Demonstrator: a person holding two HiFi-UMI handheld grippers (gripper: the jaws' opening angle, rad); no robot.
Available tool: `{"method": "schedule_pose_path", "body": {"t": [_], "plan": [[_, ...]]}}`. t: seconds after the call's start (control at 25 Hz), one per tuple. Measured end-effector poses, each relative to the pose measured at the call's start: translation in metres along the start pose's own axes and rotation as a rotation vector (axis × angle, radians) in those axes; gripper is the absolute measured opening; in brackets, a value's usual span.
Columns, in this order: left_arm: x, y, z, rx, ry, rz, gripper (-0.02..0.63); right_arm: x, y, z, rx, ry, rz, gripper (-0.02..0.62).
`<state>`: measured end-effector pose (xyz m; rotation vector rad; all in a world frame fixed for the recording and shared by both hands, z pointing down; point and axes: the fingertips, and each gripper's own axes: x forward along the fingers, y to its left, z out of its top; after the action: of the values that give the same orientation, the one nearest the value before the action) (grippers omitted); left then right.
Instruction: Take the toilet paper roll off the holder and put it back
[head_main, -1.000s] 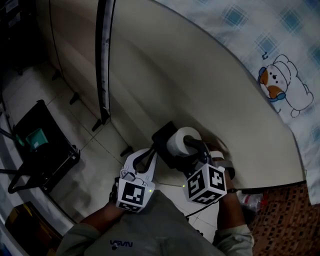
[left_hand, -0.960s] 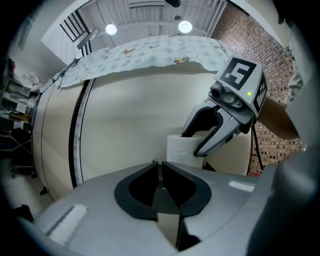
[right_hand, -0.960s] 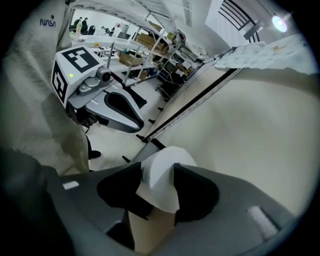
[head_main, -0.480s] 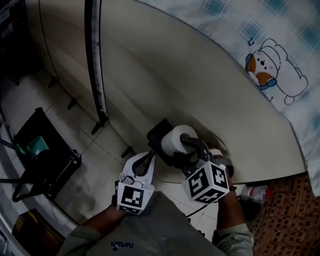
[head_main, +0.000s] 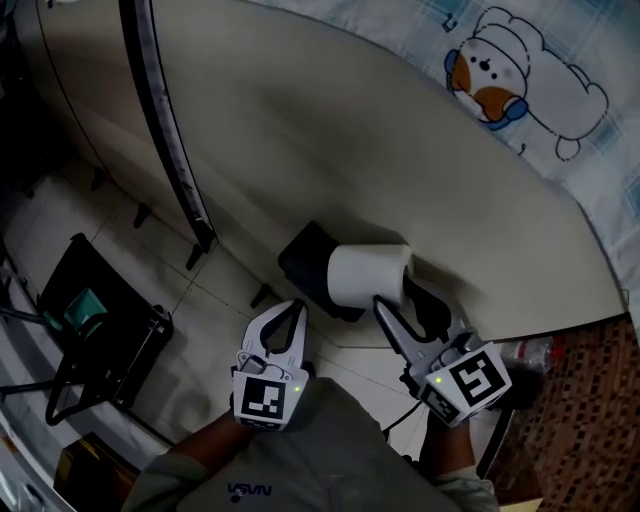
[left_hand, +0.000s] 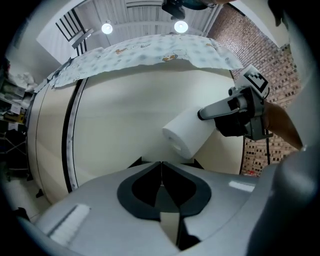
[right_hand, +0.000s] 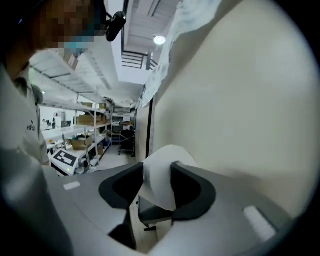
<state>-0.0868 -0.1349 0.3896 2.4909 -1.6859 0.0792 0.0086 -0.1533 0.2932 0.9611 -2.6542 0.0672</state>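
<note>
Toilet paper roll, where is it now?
In the middle of the head view, the toilet paper roll is pinched in the right gripper, just right of the black holder.

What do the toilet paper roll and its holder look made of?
The toilet paper roll: soft matte white paper, apparently; its side seems pinched between the fingers of the right gripper. The holder: black, dull, hard-edged; plastic or painted metal, unclear.

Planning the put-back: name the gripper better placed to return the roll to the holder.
Right. The right gripper clamps the toilet paper roll beside the black holder; the left gripper is shut and empty.
</note>
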Motion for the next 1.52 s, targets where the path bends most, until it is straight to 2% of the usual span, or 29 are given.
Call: {"method": "schedule_pose_path", "body": {"t": [0.16,0.48,0.64,0.84,0.96,1.04,1.16,1.52], "plan": [[0.000,-0.009,-0.008,0.011,0.032,-0.035,0.006,-0.032,-0.004,-0.020,0.207,-0.100,-0.067,0.169],[0.008,-0.026,-0.030,0.030,0.090,-0.087,0.006,-0.072,-0.013,-0.068,0.523,-0.218,-0.151,0.167],[0.012,-0.034,-0.035,0.024,0.098,-0.112,0.005,-0.084,-0.012,-0.087,0.610,-0.240,-0.179,0.167],[0.016,-0.044,-0.048,0.031,0.136,-0.159,0.005,-0.087,-0.014,-0.127,0.828,-0.262,-0.179,0.166],[0.019,-0.048,-0.055,0.038,0.158,-0.166,0.005,-0.088,-0.019,-0.152,0.952,-0.279,-0.209,0.158],[0.020,-0.049,-0.061,0.040,0.177,-0.166,0.005,-0.089,-0.022,-0.165,0.995,-0.277,-0.244,0.144],[0.021,-0.051,-0.069,0.039,0.193,-0.165,0.005,-0.088,-0.027,-0.177,1.002,-0.280,-0.274,0.138],[0.024,-0.052,-0.079,0.043,0.204,-0.157,0.005,-0.078,-0.030,-0.187,1.064,-0.299,-0.234,0.133]]}}
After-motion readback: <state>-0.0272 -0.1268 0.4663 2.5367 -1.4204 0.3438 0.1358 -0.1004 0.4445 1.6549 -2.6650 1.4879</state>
